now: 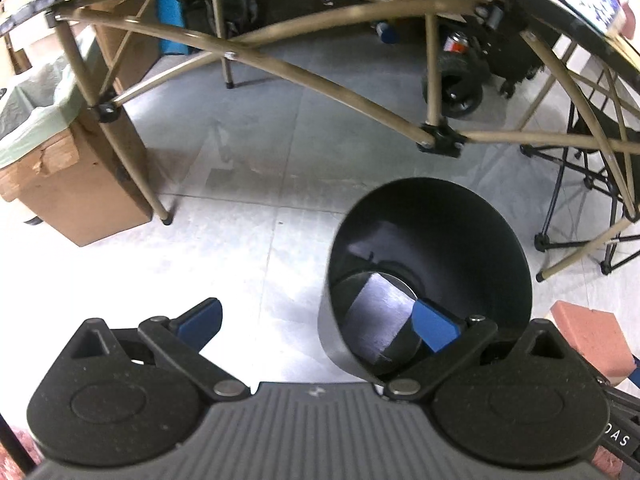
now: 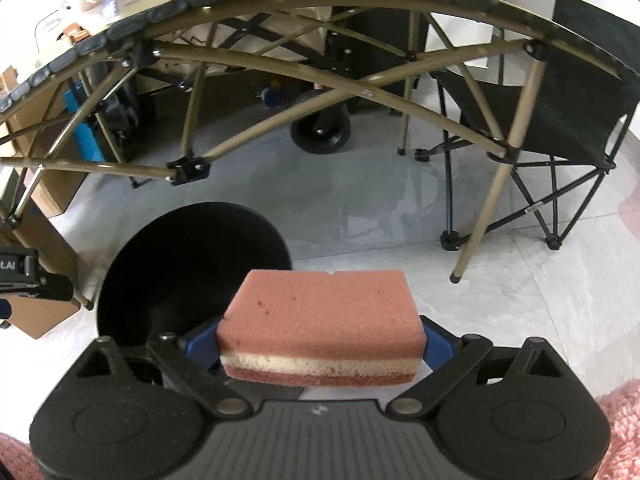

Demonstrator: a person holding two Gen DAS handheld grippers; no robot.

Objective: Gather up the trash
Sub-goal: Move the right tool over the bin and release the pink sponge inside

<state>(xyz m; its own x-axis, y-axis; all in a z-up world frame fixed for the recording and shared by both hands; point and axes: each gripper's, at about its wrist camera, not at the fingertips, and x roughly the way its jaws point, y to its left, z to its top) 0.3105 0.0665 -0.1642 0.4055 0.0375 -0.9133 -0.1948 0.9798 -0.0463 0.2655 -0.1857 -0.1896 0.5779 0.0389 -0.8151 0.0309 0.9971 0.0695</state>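
The right gripper [image 2: 320, 344] is clamped on a pink sponge [image 2: 322, 326], its blue pads pressing the two short ends; the sponge has a pale layer through its middle and sits level, held just beside and a little above the rim of the black bin [image 2: 192, 264] on the floor. The left gripper [image 1: 316, 320] is spread wide with nothing in it, one blue finger [image 1: 434, 326] hanging over the bin's [image 1: 428, 264] mouth, the other over bare tile. Down in the bin something flat and grey lies at the bottom, though it's too dim to name. Behind stands a folding table [image 2: 280, 68] on tan crossed legs, a black camp chair [image 2: 560, 100] to the right, and a cardboard box [image 1: 72, 184] to the left.
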